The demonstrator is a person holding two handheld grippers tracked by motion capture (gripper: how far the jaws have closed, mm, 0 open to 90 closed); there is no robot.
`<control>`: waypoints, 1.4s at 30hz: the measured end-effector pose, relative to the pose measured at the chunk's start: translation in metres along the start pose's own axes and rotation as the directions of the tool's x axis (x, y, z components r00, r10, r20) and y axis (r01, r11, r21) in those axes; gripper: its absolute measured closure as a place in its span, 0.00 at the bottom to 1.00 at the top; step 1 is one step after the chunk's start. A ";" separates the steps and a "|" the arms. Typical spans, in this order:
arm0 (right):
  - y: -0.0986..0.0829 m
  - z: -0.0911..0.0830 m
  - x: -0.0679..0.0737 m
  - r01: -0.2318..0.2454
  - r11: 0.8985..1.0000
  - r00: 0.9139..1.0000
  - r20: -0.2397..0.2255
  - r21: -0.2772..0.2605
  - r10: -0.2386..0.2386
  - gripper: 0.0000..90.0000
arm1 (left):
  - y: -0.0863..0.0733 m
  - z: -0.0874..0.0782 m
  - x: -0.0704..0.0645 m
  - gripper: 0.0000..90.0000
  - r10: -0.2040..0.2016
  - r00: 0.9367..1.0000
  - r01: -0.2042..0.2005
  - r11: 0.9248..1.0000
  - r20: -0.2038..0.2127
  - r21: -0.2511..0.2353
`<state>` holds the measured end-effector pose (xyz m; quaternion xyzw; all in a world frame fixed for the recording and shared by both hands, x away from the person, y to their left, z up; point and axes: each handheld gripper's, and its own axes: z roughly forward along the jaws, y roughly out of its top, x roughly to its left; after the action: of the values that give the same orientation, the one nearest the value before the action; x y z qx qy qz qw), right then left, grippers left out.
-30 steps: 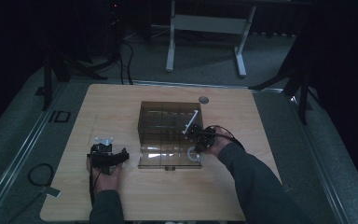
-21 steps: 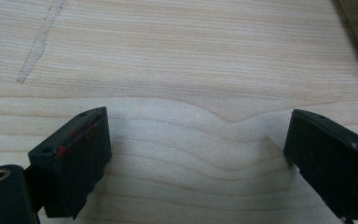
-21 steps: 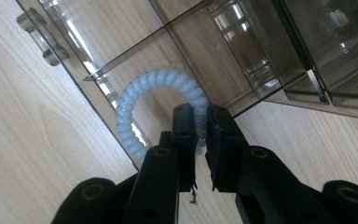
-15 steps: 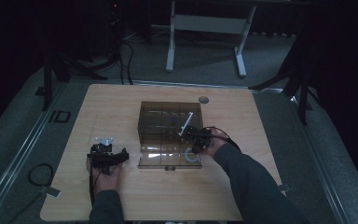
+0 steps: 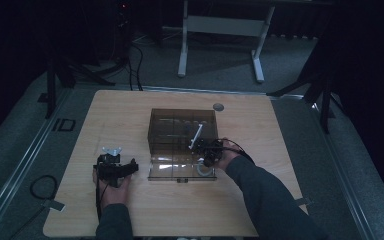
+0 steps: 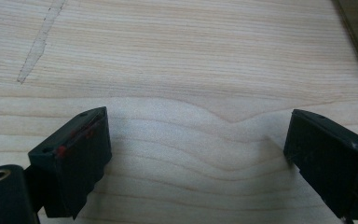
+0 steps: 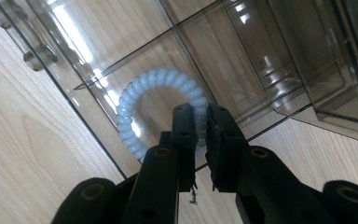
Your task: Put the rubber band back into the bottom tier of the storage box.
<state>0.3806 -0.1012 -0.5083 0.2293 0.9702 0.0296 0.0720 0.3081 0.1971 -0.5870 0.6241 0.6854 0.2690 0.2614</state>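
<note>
Honestly, right gripper (image 7: 200, 135) fingers pinch the coiled hair tie (image 7: 158, 109) nearly shut; lower it flat inside the box (image 5: 182, 142) before letting go. Left gripper (image 6: 196, 154) idles wide open, empty.

High view: dim, surroundings black, table (image 5: 130, 125) faintly lit. Gripper views: bright, sharp; glare streaks on box (image 7: 121, 42) at 11 o'clock; near jaws blurred.

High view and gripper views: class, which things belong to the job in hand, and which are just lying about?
In the job:
right gripper, nearly shut on the coil tie
coil tie
clear box

Lying about:
left gripper, open over bare table
round grommet
white stick in the box
</note>
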 end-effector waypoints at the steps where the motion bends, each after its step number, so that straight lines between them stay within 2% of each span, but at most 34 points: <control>1: 0.000 0.001 0.000 0.000 1.000 1.000 0.002 0.002 0.000 0.91 | 0.000 0.000 0.000 0.08 0.000 1.000 0.000 1.000 0.000 0.000; 17: 0.003 0.009 0.008 0.036 0.999 0.999 0.007 0.033 -0.036 0.91 | 0.000 0.000 0.000 0.08 0.000 1.000 0.000 1.000 0.000 0.000; 27: 0.001 0.013 0.006 0.027 0.999 1.000 -0.006 0.044 -0.027 0.88 | 0.000 0.000 0.000 0.08 0.000 1.000 0.000 1.000 0.000 0.000; 37: -0.002 0.004 0.006 0.017 1.000 1.000 -0.013 0.006 -0.017 0.81 | 0.000 0.000 0.000 0.08 0.000 1.000 0.000 1.000 0.000 0.000; 42: -0.007 -0.006 0.005 0.008 0.999 1.000 -0.012 -0.035 -0.008 0.75 | 0.000 0.000 0.000 0.08 -0.002 1.000 0.002 1.000 0.000 -0.002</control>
<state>0.3721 -0.1052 -0.5031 0.2240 0.9709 0.0479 0.0701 0.3082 0.1970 -0.5871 0.6230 0.6860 0.2694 0.2622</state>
